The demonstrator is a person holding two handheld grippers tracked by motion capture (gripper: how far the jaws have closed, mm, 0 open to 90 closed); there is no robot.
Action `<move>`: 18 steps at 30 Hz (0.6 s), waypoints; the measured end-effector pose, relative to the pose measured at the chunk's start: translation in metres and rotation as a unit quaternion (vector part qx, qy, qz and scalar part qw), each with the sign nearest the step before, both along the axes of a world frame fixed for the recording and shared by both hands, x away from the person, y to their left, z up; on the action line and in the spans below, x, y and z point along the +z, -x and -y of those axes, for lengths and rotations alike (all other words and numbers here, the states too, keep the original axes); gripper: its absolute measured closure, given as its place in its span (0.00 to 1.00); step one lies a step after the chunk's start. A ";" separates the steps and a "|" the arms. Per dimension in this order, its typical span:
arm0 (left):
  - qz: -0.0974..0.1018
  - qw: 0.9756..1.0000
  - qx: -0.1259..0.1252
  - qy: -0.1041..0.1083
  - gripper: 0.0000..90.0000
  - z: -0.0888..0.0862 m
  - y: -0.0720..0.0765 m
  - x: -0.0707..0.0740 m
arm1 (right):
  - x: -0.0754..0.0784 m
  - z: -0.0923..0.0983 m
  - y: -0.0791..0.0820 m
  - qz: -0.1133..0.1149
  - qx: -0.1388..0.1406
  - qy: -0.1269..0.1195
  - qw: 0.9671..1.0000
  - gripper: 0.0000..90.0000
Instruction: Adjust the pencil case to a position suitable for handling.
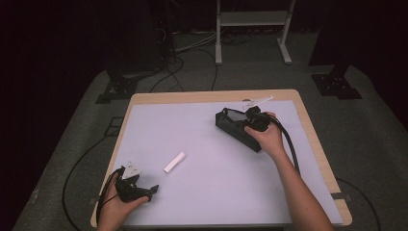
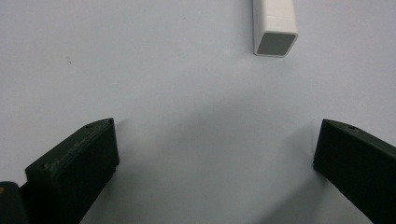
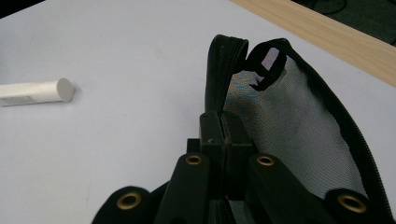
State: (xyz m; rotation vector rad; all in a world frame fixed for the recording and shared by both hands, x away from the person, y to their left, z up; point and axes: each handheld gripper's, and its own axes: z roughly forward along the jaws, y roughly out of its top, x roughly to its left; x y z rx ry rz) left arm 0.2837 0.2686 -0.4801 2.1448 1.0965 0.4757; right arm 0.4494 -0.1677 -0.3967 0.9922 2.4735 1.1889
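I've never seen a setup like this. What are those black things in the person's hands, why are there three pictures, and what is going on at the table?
A person sits at a table with a pale top and holds a hand-operated clamp, called a gripper, in each hand. Each has two black jaws.

The high view comes from a fixed camera above the table. The other two come from small cameras riding on the grippers, looking along their jaws.

The left gripper rests near the table's front edge with its jaws wide open and nothing between them. Just ahead of it lies a small white stick with a squared end.

The right gripper is shut on the edge of a black pouch with a mesh side and a zipper, holding it at the far side of the table. Something clear lies beyond the pouch, too faint to identify.
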 end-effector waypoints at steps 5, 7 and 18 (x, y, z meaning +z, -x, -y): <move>0.000 1.000 0.000 0.000 0.00 0.000 0.000 0.000 | 0.003 0.001 0.009 0.005 0.009 0.001 1.000 0.98; 0.000 1.000 0.000 0.000 0.00 0.000 0.000 0.000 | 0.004 0.003 0.013 0.008 0.012 0.000 1.000 0.98; -0.001 1.000 0.000 -0.001 0.00 0.000 0.000 0.000 | 0.004 0.012 0.032 0.012 0.021 -0.011 1.000 0.98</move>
